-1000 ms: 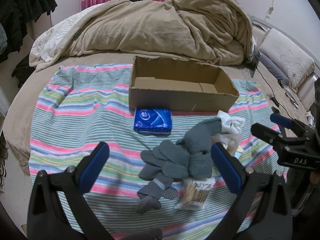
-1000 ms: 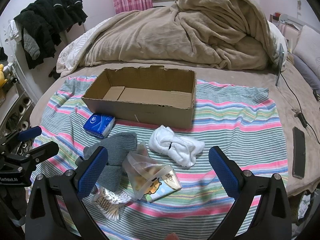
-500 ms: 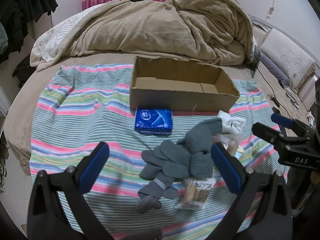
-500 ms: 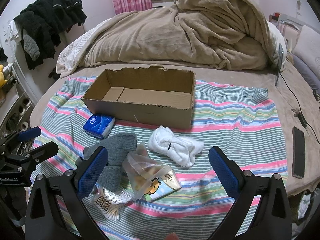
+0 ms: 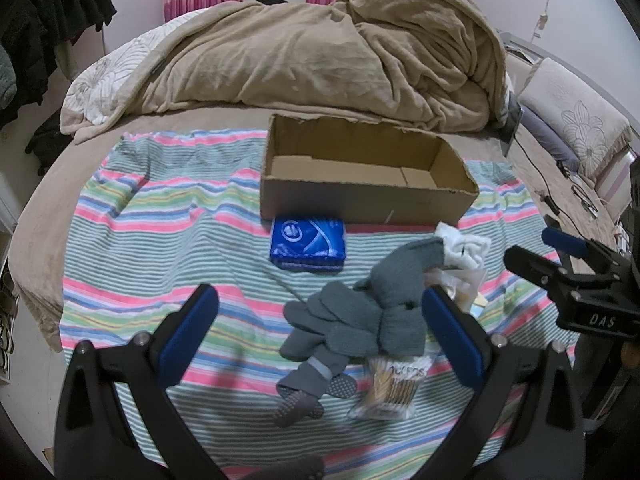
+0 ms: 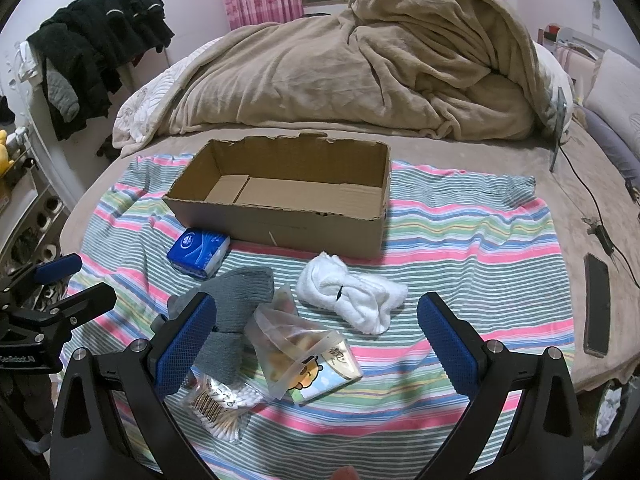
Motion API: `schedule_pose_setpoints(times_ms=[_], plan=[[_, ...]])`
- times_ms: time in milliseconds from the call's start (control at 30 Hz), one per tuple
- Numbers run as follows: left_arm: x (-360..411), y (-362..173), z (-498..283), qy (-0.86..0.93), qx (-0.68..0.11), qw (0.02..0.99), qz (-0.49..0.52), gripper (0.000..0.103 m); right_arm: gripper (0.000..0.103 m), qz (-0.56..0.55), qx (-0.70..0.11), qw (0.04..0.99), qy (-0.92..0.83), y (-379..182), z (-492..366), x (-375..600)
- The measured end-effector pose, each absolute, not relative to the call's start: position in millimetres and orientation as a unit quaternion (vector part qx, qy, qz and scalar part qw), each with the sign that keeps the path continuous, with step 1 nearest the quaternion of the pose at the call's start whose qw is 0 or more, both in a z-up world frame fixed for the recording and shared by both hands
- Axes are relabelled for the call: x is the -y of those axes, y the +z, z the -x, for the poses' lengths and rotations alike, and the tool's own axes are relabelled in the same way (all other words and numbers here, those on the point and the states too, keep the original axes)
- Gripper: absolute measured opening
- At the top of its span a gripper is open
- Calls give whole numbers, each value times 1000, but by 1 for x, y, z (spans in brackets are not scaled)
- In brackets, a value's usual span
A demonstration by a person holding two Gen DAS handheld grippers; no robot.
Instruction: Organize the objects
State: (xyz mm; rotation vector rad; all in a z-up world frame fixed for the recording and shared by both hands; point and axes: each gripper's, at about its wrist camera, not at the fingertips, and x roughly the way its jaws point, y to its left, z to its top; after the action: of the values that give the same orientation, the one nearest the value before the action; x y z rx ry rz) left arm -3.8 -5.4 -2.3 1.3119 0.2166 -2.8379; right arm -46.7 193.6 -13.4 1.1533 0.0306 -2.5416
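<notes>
Empty brown cardboard box (image 6: 288, 196) awaits; nothing packed. Left tool (image 5: 320, 328), right tool (image 6: 316, 332) both wide, unladen. We judge next: grasp grey knitted socks (image 5: 360, 320).

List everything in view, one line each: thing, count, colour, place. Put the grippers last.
cardboard box: 1, brown, open and empty, on the striped cloth
tissue pack: 1, blue, just in front of the box's left end
grey socks: a heap, count unclear, near the cloth's front
white socks: 1 bundle, right of the grey socks
cotton swab bag: 1, clear, front edge of the pile
clear zip bag: 1, over a cartoon-printed packet
striped cloth: 1, multicolour, spread on the bed
blanket: 1, tan, heaped behind the box
phone: 1, dark, far right on the bed
left gripper: 1, black with blue pads, open
right gripper: 1, same, open
</notes>
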Motion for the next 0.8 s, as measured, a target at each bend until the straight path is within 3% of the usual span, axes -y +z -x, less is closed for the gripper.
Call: schedule_pose_setpoints(times_ms=[800], plan=[[7, -12, 20, -900, -71, 2, -430, 102, 102, -412, -9, 172, -895, -16, 56, -194]])
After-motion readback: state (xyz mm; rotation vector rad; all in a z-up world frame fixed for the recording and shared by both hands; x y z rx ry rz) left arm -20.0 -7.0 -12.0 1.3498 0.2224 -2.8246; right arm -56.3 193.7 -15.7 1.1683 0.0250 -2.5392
